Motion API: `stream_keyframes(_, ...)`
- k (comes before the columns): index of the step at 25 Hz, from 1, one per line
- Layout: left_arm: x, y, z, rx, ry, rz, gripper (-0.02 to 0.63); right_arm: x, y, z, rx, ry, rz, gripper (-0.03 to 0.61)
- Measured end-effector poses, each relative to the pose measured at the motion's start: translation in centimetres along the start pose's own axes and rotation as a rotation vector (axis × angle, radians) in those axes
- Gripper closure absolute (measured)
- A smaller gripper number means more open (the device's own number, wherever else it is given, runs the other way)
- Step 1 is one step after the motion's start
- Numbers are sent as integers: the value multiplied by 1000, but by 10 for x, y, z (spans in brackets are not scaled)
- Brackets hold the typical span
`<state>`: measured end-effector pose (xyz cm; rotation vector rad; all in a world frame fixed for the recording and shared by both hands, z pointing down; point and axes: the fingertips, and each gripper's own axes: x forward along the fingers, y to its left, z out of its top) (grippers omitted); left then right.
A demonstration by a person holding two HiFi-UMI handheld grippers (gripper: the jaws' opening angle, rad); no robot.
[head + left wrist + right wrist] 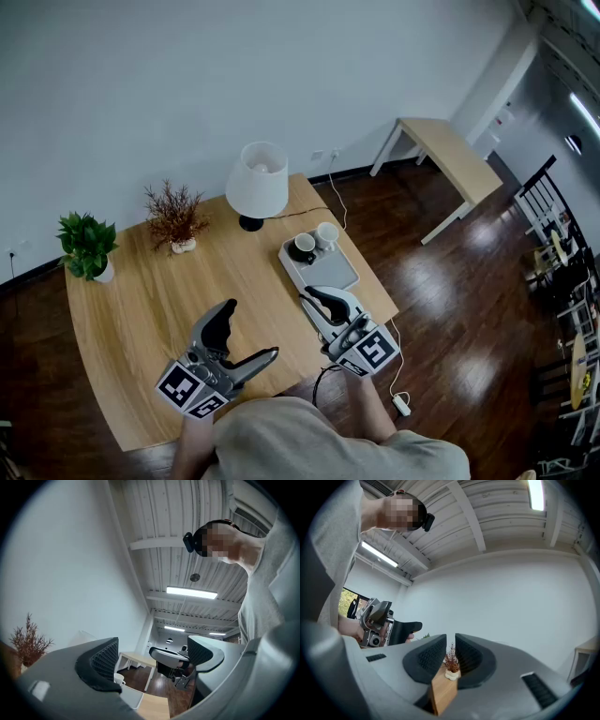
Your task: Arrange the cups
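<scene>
So neither tool of mine carries anything. My left gripper (253,330) hangs over the near part of the table (141,319) with its jaws wide apart and only air between them. My right gripper (319,302) has its jaws drawn almost together, leaving a thin slit. Nothing is pinched there; the dried plant (173,217) merely shows through the gap from far across the table. That gripper sits at the near end of the tray (330,274).

Both cups (305,246) stand upright at the tray's far end, right beside each other, one dark inside, the other pale. I cannot tell whether they touch. The rest of the tray is bare.

My guess is that this is an idle point: either the pair is already set as wanted, or the arranging has not begun. With both cups untouched and my hands empty, I cannot say which.
</scene>
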<state>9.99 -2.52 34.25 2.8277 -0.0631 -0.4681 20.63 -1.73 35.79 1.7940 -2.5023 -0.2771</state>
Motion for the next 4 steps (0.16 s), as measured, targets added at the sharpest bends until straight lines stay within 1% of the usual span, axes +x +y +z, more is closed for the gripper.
stream_keyframes(4, 1, -2, -2, 2, 5, 0, 155, -3, -2, -1, 0, 0, -4, 503)
